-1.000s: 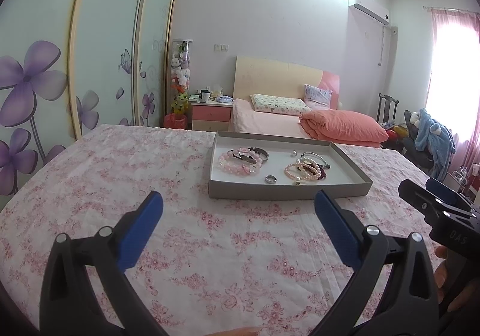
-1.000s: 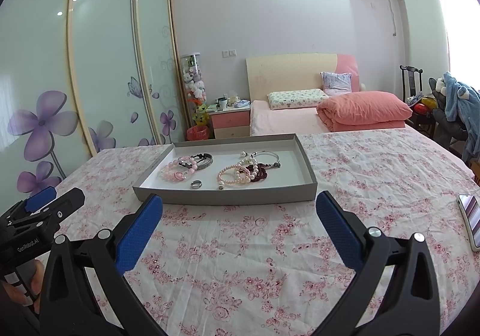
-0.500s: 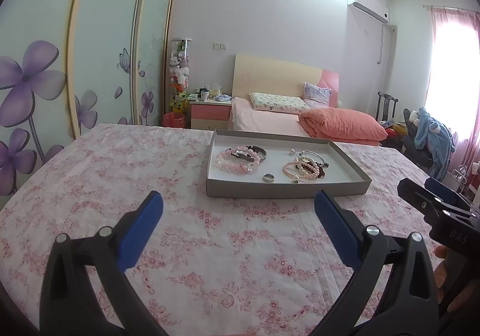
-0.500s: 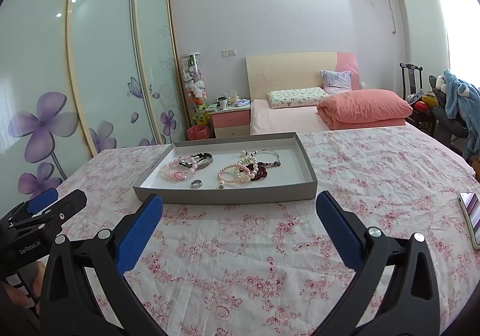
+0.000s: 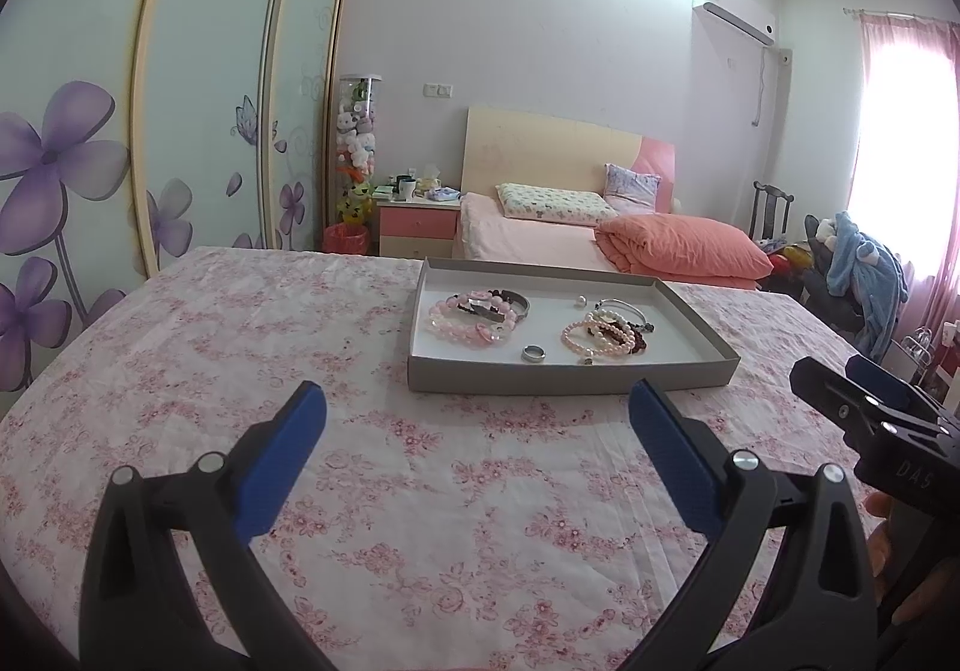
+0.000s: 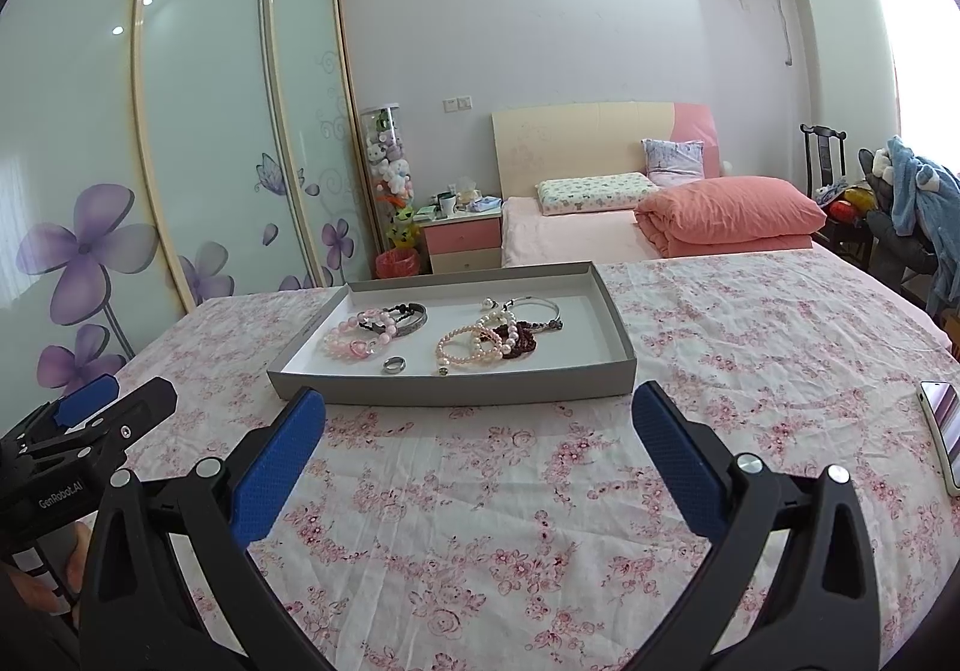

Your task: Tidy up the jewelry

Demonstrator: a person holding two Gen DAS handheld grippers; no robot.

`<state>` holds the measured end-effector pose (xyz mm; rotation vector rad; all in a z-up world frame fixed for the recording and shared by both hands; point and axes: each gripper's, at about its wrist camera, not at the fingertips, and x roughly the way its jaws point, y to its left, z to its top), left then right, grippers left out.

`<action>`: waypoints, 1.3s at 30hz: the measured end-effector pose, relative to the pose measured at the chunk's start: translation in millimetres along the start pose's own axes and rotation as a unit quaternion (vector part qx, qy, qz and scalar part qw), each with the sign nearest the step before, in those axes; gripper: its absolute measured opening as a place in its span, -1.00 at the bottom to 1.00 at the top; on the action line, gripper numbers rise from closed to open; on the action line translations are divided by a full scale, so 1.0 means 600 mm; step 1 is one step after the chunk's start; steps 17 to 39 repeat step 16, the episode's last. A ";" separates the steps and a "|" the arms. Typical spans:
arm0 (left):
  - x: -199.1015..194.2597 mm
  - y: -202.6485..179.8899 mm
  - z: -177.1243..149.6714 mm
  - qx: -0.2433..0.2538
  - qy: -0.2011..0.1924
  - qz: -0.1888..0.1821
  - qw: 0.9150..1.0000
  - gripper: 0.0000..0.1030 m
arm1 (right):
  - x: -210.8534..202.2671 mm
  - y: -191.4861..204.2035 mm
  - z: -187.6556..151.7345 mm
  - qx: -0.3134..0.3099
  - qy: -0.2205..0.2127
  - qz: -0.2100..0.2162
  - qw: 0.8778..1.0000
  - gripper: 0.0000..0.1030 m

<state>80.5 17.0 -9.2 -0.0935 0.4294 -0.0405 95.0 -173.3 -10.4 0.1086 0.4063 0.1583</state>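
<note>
Pink bead bracelets (image 6: 360,335), silver ring (image 6: 395,365) and pearl strands (image 6: 480,341) all inside shallow grey cardboard tray (image 6: 456,390); left gripper (image 5: 477,419) and right gripper (image 6: 479,422) before tray, agape, empty.

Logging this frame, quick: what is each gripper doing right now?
Left gripper: open, holding nothing, above the floral cloth.
Right gripper: open, holding nothing, short of the tray.

Spread-jawed left gripper (image 5: 477,419) above floral cloth (image 5: 180,347), short of jewelry tray (image 5: 570,374).
</note>
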 end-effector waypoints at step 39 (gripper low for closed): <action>-0.001 -0.002 -0.001 0.001 0.001 -0.003 1.000 0.92 | 0.000 0.000 0.001 0.000 0.000 0.000 1.000 0.97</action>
